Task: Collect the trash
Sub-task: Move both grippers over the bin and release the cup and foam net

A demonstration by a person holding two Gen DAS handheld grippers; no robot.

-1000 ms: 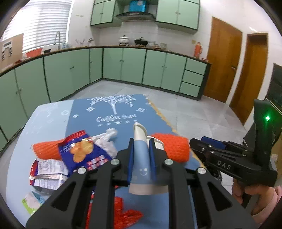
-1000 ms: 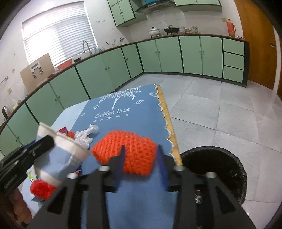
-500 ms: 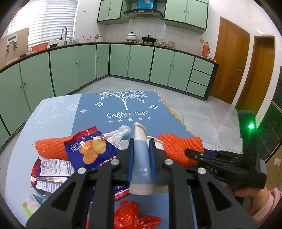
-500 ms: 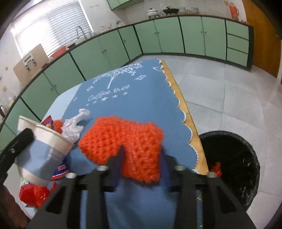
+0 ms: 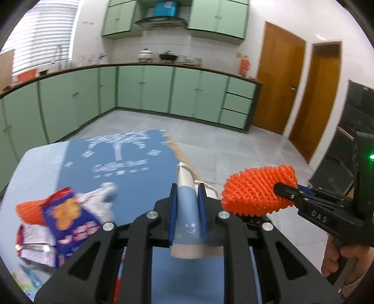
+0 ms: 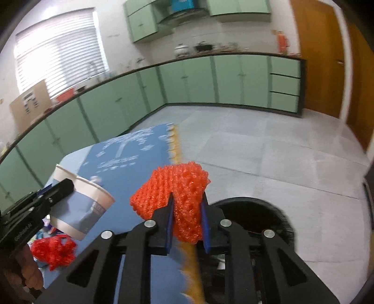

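Your left hand-held gripper point(image 5: 188, 210) is pinching the paper cup point(image 5: 187, 210), held in the air above the blue cloth point(image 5: 131, 168) on the desk point(image 5: 37, 163). Your right hand-held gripper point(image 6: 187, 217) is pinching the orange foam net point(image 6: 180, 194), held off the desk's right edge, over the black trash bin point(image 6: 268, 215) on the floor. Snack wrappers point(image 5: 67, 219) and crumpled tissue point(image 5: 100, 194) lie blurred at the desk's left side; a red mesh wad point(image 6: 55, 253) sits near its front edge.

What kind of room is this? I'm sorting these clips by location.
Most likely a home kitchen: green cabinets under a long counter, pots beneath a range hood, and a sink faucet by the window.
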